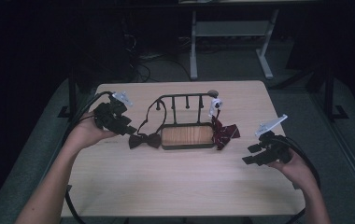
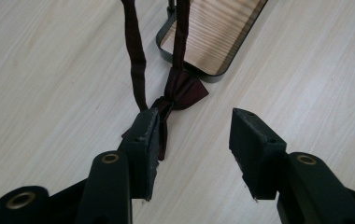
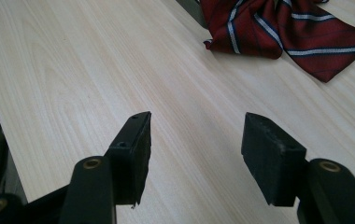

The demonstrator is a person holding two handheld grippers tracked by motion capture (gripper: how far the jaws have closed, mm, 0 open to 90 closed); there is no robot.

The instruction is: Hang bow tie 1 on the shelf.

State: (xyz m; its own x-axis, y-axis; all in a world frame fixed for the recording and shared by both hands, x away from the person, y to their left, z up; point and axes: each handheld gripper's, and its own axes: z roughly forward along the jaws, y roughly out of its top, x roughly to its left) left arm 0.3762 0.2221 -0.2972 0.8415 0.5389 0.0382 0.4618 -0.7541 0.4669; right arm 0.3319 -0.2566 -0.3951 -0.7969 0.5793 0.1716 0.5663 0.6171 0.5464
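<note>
At the left end of the rack (image 1: 185,122), the dark bow tie (image 1: 144,140) lies flat on the table (image 1: 175,186), its strap running up to the rack's top rail (looped over a peg, I think; the high view is too dim to be sure). Left gripper (image 2: 194,140) is released, jaws spread wide; one jaw sits just beside the bow's near wing, the other over bare wood. Likely step: grab the bow. To do it well: shift sideways so the knot sits between the jaws, not the wing; come down flat to the table; clench on the knot, since the wings will just crumple; lift along the strap line so it doesn't snag the peg. Right gripper (image 3: 194,149) is also released, holding nothing, near the red striped tie (image 3: 287,32) by the rack's right end.
</note>
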